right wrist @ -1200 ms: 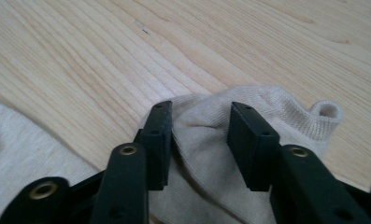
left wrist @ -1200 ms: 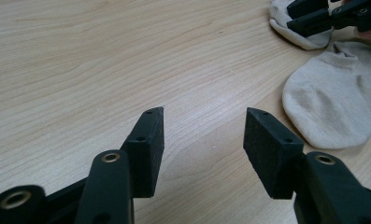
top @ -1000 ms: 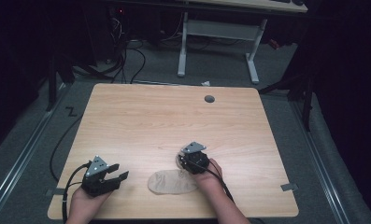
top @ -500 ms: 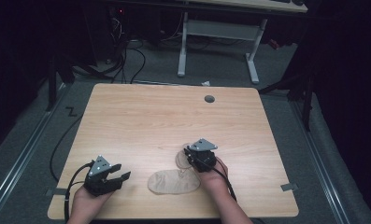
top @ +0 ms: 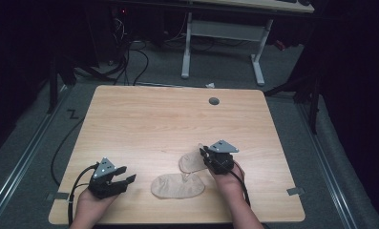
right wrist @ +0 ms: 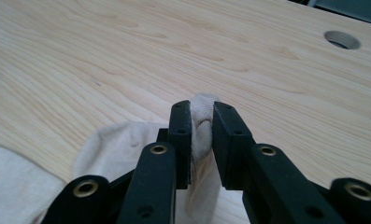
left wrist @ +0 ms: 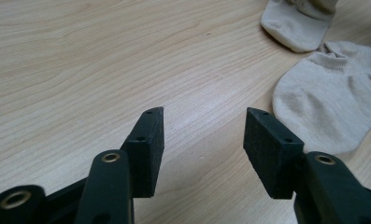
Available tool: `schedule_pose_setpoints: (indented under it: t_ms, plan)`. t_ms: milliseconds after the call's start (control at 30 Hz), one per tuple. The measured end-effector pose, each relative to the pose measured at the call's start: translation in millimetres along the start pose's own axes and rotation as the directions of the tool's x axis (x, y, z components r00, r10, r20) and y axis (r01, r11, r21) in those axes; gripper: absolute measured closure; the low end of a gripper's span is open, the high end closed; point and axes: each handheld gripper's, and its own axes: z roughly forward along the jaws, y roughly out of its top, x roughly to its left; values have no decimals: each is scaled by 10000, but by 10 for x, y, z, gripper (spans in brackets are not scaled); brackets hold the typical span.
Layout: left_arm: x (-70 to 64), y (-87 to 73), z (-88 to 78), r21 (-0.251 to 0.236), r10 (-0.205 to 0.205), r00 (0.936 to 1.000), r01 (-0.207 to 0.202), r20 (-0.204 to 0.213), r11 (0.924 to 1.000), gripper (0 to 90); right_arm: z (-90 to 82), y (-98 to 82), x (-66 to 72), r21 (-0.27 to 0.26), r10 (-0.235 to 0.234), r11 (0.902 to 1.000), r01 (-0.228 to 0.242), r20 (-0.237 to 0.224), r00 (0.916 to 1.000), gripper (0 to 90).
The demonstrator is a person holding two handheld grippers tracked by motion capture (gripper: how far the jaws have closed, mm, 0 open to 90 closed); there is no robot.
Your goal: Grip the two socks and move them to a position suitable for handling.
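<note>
1. The right gripper (top: pixel 205 155) is clamped on a fold of a beige sock (top: pixel 192 162). In the right gripper view the fabric (right wrist: pixel 202 126) is pinched between the two black jaws, which have just been closing and then easing slightly apart, with the cloth still between them.
2. The held sock is raised at the pinched edge; the remainder trails down to the tabletop (top: pixel 168 124) on the near right side.
3. A second beige sock (top: pixel 177 186) lies flat on the tabletop, just beside the held one and toward the near edge, between the two grippers.
4. The left gripper (top: pixel 125 174) sits low at the near left of the tabletop. Its jaws stand apart with nothing between them; bare wood is visible in the gap in the left gripper view.
5. The left gripper points toward the flat sock (left wrist: pixel 328 102), which lies near its right jaw without contact.
6. A round grommet hole (top: pixel 214 101) is located at the far side of the tabletop.
</note>
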Motion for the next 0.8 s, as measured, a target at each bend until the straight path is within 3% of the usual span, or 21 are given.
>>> schedule_pose_setpoints:
  t_ms: [400, 567, 800]
  plan:
    - [-73, 101, 135, 27, 260, 9992, -261, 317, 9997, 484, -54, -207, -259, 427, 488, 9977, -519, 719, 9962, 780]
    - [-103, 149, 198, 17, 377, 9983, -378, 442, 9993, 484, -40, -348, -430, 837, 769, 9926, -875, 1221, 9895, 778]
    - [-127, 177, 244, 19, 444, 9975, -446, 552, 9990, 484, -73, -472, -543, 1225, 983, 9857, -1160, 1418, 9850, 742]
